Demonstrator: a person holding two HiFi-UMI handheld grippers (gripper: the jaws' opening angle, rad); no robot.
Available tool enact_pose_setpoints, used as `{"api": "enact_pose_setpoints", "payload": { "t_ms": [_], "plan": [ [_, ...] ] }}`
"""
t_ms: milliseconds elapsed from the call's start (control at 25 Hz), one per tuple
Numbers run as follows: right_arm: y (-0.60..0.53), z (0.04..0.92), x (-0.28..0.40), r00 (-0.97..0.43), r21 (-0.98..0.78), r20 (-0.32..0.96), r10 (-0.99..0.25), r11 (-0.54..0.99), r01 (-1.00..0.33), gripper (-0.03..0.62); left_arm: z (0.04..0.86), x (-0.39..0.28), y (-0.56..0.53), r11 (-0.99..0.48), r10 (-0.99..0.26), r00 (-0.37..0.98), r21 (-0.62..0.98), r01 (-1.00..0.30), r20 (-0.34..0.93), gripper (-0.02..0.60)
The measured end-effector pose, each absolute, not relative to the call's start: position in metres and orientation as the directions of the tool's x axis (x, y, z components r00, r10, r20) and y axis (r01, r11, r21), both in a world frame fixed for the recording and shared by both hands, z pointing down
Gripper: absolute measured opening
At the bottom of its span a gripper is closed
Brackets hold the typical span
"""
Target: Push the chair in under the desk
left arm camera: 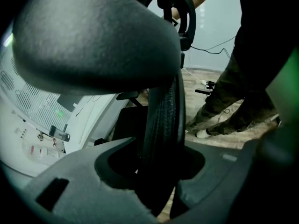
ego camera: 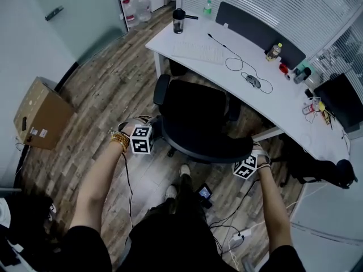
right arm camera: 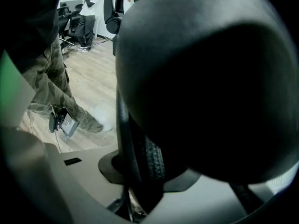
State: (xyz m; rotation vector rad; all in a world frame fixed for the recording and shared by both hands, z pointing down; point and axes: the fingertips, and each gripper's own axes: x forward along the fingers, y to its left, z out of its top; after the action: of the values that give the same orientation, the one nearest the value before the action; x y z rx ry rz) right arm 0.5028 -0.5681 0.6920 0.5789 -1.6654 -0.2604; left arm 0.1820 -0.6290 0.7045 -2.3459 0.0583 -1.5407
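A black office chair [ego camera: 195, 118] stands on the wood floor facing the white curved desk [ego camera: 187, 35], its seat just short of the desk edge. My left gripper [ego camera: 152, 134] is at the left end of the chair's backrest [ego camera: 204, 150] and my right gripper [ego camera: 250, 155] at the right end. In the left gripper view the backrest's ribbed rim [left arm camera: 163, 125] runs down between the jaws of the left gripper [left arm camera: 161, 171], which close on it. In the right gripper view the rim [right arm camera: 152, 160] sits likewise pinched in the right gripper [right arm camera: 140, 190].
A keyboard [ego camera: 198, 52], a black cup [ego camera: 179, 20], bottles and cables lie on the desk. A cardboard box [ego camera: 39, 115] leans at the left wall. A power strip [ego camera: 238, 237] and a small device [ego camera: 204, 193] lie on the floor by my feet. A black bag [ego camera: 317, 166] sits at the right.
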Motion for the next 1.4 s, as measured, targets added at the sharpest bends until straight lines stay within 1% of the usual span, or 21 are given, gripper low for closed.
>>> {"api": "enact_pose_setpoints", "payload": {
  "t_ms": [240,520,680,840,1040,1240,1400],
  "plan": [
    [-0.617,0.694,0.518,-0.074,0.496,0.848,-0.525,0.835,-0.238,0.149,0.705,0.197,-0.680,-0.940,-0.230,0.421,-0.312,0.138,0.878,0.196],
    [-0.660,0.696,0.533,-0.054,0.478,0.861,-0.505,0.843,-0.247,0.140,0.700,0.214,-0.728,-0.947,-0.191,0.391,-0.274,0.170,0.901,0.187],
    [-0.688,0.692,0.545,-0.052,0.482,0.860,-0.508,0.841,-0.244,0.140,0.708,0.221,-0.764,-0.940,-0.240,0.381,-0.311,0.138,0.893,0.193],
    [-0.716,0.691,0.558,-0.058,0.491,0.853,-0.518,0.835,-0.248,0.140,0.710,0.233,-0.793,-0.937,-0.245,0.357,-0.314,0.150,0.901,0.189],
    [-0.743,0.691,0.568,-0.055,0.497,0.850,-0.524,0.831,-0.249,0.141,0.707,0.246,-0.824,-0.927,-0.295,0.380,-0.358,0.108,0.877,0.201],
    [-0.770,0.690,0.573,-0.068,0.506,0.842,-0.535,0.827,-0.244,0.146,0.709,0.250,-0.842,-0.938,-0.254,0.372,-0.321,0.130,0.893,0.199],
    [-0.787,0.688,0.578,-0.065,0.512,0.840,-0.538,0.828,-0.229,0.133,0.705,0.257,-0.863,-0.933,-0.266,0.384,-0.336,0.129,0.884,0.199]
  ]
}}
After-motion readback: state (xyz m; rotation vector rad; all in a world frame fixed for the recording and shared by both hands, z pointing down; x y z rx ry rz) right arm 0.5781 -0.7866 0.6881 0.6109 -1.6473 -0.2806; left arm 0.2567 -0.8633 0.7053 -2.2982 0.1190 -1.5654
